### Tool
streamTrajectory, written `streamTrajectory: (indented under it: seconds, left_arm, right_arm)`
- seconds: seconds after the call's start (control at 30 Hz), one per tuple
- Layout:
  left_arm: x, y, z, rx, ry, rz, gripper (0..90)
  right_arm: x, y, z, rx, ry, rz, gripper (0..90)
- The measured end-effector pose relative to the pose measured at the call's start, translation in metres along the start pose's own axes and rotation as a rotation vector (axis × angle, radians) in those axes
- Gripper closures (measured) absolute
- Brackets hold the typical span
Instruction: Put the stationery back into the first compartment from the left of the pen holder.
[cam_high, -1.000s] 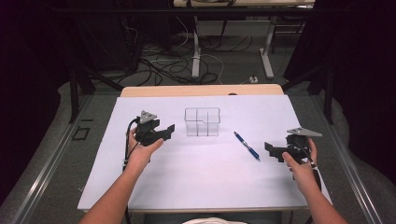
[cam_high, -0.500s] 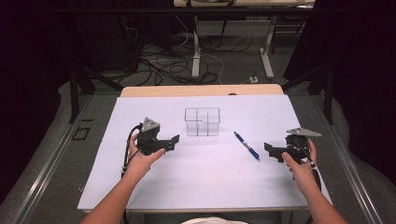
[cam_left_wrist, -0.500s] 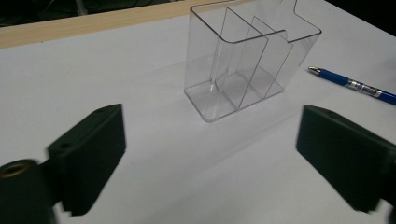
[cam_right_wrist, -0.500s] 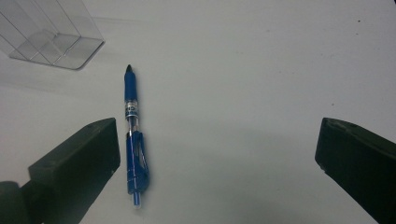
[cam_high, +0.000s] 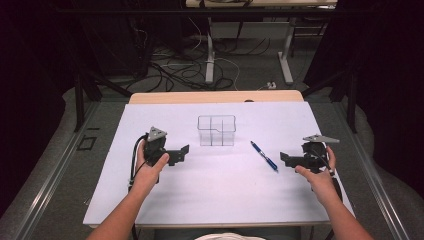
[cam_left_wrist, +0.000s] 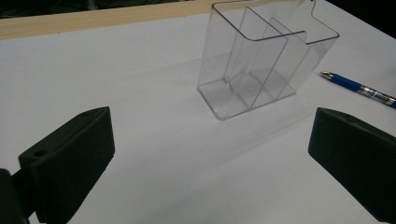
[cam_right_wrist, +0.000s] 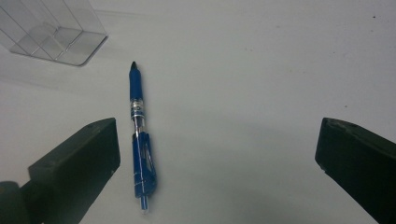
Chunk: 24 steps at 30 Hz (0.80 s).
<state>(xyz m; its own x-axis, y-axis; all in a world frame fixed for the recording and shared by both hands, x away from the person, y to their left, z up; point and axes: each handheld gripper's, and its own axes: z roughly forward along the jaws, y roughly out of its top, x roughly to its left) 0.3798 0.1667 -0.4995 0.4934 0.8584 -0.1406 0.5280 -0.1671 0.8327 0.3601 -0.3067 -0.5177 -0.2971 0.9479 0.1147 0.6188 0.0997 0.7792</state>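
Centrally, the clear plastic three-compartment holder stands upright on the white table top, with its compartments bare. Just right of the holder, apart from it, lies the blue ballpoint pen, flat on the table top. Your left gripper rests left of the holder; its jaws have just been opening and stand wide with nothing between them. Your right gripper sits right of the holder, beyond the pen, jaws wide, nothing gripped.
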Motion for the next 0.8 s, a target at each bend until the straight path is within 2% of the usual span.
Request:
streamTrajectory:
  seconds: [0.13, 0.23, 0.33, 0.5, 0.57, 0.7, 0.73, 0.8]
  left_arm:
    - [0.005, 0.0, -0.001, -0.003, 0.012, -0.003, 0.3]
    - [0.007, -0.001, -0.002, -0.01, 0.022, -0.003, 0.3]
    - [0.008, -0.001, -0.003, -0.011, 0.03, 0.007, 0.3]
    - [0.009, 0.0, -0.005, -0.006, 0.023, 0.0, 0.3]
    - [0.007, 0.001, -0.004, -0.002, 0.016, -0.02, 0.3]
    - [0.005, 0.001, -0.004, 0.003, 0.015, 0.0, 0.3]
    - [0.005, 0.001, -0.004, -0.002, 0.02, 0.005, 0.3]
    - [0.005, 0.001, -0.003, 0.0, 0.023, 0.007, 0.3]
  right_arm:
    - [0.006, 0.007, 0.0, 0.026, 0.007, -0.026, 0.0]
    - [0.01, 0.012, 0.003, 0.055, -0.008, -0.052, 0.0]
    - [0.013, 0.016, 0.005, 0.077, -0.006, -0.061, 0.0]
    - [0.016, 0.025, 0.008, 0.111, 0.0, -0.067, 1.8]
    - [0.018, 0.03, 0.009, 0.128, 0.011, -0.081, 4.1]
    - [0.024, 0.041, 0.012, 0.164, 0.015, -0.117, 10.1]
    - [0.026, 0.045, 0.014, 0.177, 0.02, -0.123, 14.1]
    - [0.027, 0.049, 0.016, 0.188, 0.027, -0.139, 15.4]
